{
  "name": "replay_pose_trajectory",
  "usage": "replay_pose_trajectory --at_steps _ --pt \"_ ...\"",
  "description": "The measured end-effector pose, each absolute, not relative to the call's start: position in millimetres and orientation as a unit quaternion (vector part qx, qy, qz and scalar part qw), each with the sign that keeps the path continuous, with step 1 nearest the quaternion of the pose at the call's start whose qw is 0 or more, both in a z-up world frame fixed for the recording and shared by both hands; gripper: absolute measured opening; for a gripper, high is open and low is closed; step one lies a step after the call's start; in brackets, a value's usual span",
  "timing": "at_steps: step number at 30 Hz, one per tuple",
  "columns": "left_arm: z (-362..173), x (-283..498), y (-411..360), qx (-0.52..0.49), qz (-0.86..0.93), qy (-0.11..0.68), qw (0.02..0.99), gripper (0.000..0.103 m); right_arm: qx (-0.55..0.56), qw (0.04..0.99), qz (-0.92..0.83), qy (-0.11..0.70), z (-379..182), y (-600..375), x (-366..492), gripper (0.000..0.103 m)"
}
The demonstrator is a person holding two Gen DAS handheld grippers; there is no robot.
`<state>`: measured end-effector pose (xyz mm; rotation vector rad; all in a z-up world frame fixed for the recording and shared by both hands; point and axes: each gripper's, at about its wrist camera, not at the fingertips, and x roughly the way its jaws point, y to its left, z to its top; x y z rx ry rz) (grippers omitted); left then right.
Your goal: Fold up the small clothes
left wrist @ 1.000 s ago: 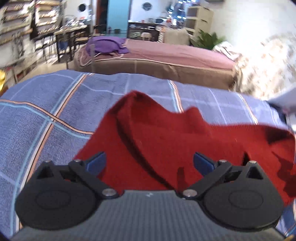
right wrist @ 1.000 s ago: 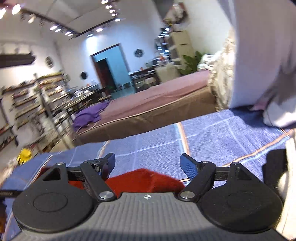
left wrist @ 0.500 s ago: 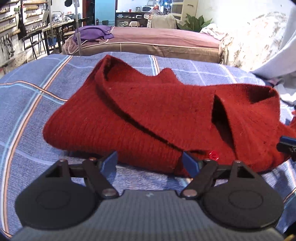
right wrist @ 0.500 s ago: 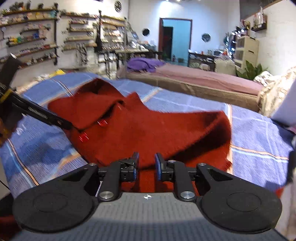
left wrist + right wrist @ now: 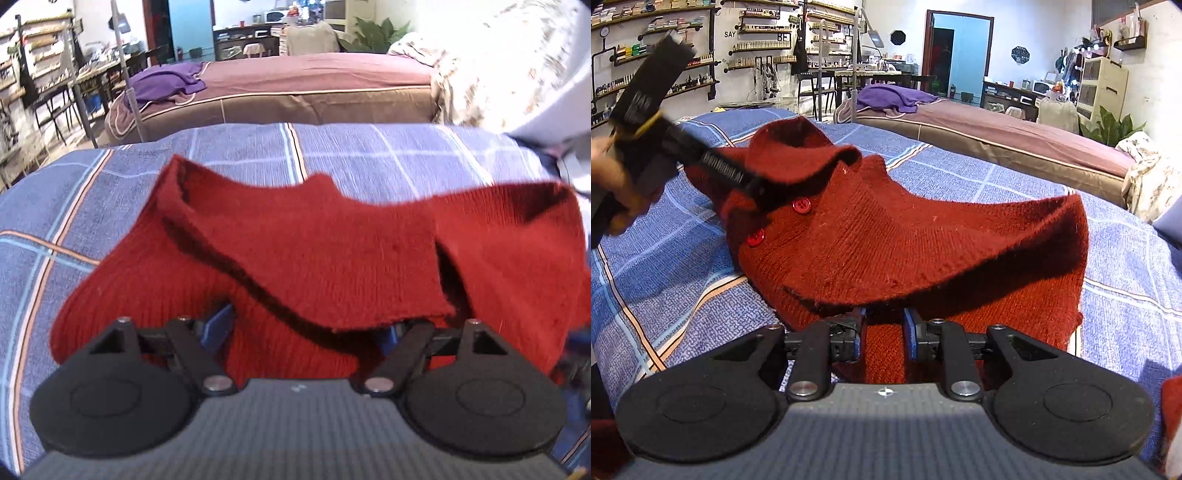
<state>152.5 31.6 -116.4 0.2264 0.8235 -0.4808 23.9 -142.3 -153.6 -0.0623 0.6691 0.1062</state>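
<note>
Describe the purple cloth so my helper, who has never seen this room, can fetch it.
Past the blue plaid bed with the red cardigan stands a brown bed with a mauve cover. The purple cloth lies crumpled at its end nearest the shelves, the only purple thing there.

Wall [image 5: 731, 22] by shelves reads "SAY" & "BE" (gripper lettering illegible).

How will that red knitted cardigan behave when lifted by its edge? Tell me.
The red knitted cardigan will probably flop and sag: its lifted edge already droops. The fuzzy knit should grip rather than slip. It looks thick, so perhaps heavy for small clothing.
</note>
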Motion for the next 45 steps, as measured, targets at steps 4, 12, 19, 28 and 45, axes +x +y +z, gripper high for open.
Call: replay_pose_trajectory --at_steps 4,12,19,28,45 --pt "-103.5 157.1 24.1 0.145 -0.218 0.402 0.878 0.078 -0.018 0.942 0.052 0.331 -155.5 -143.6 20.3 0.039" --pt "-98.1 164.9 27.4 0.12 -0.22 0.383 0.889 0.079 -0.015 0.942 0.056 0.329 -161.4 -144.8 16.9 0.042" --pt "-95.8 218.0 -30.4 0.14 -0.234 0.35 0.896 0.083 -0.012 0.942 0.055 0.332 -160.5 -146.2 14.9 0.043" --pt "-167.8 264.1 -62.4 0.184 -0.219 0.416 0.863 0.093 -0.013 0.939 0.059 0.337 -157.5 -149.8 19.9 0.045" --pt "-130.7 133.7 29.3 0.144 -0.173 0.38 0.897 0.099 -0.002 0.949 0.093 0.301 -139.3 -142.6 53.5 0.053"
